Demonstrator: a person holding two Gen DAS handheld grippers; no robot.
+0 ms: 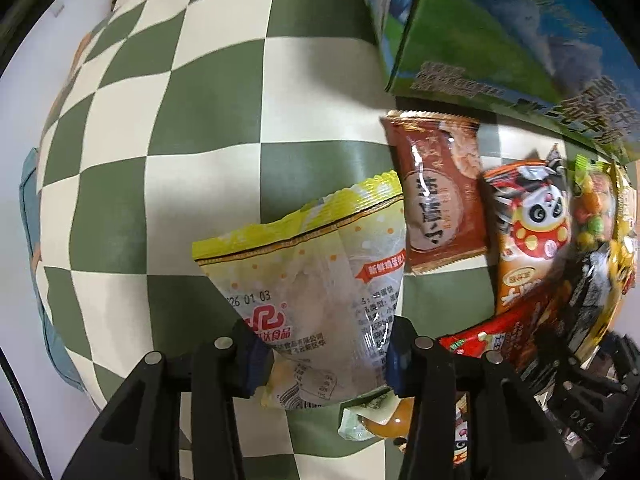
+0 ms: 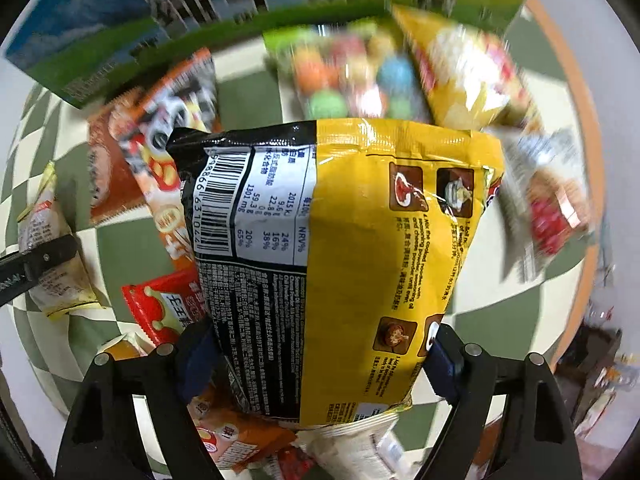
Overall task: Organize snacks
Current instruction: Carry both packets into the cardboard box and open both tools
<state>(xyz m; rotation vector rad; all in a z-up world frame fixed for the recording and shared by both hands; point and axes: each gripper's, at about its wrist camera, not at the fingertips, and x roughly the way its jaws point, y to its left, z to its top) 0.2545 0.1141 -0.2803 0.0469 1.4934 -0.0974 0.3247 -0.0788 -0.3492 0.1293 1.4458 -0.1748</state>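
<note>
A pale yellow cake packet [image 1: 320,272] hangs over the green and white checked cloth [image 1: 180,120]; my left gripper [image 1: 324,360] is shut on its lower end, a pad pressing each side. The same packet [image 2: 48,240] and left gripper finger [image 2: 40,264] show at the left edge of the right wrist view. My right gripper [image 2: 320,360] is shut on a yellow and black noodle packet [image 2: 360,240], which stays sharp while the snacks beneath it are blurred. That noodle packet [image 1: 600,280] also appears at the right of the left wrist view.
A green and blue carton [image 1: 500,40] stands at the far edge. Beside it lie a brown packet [image 1: 436,200], an orange panda packet [image 1: 528,232], a bag of coloured sweets [image 1: 592,208] and a red packet [image 1: 500,340]. More packets lie under the right gripper.
</note>
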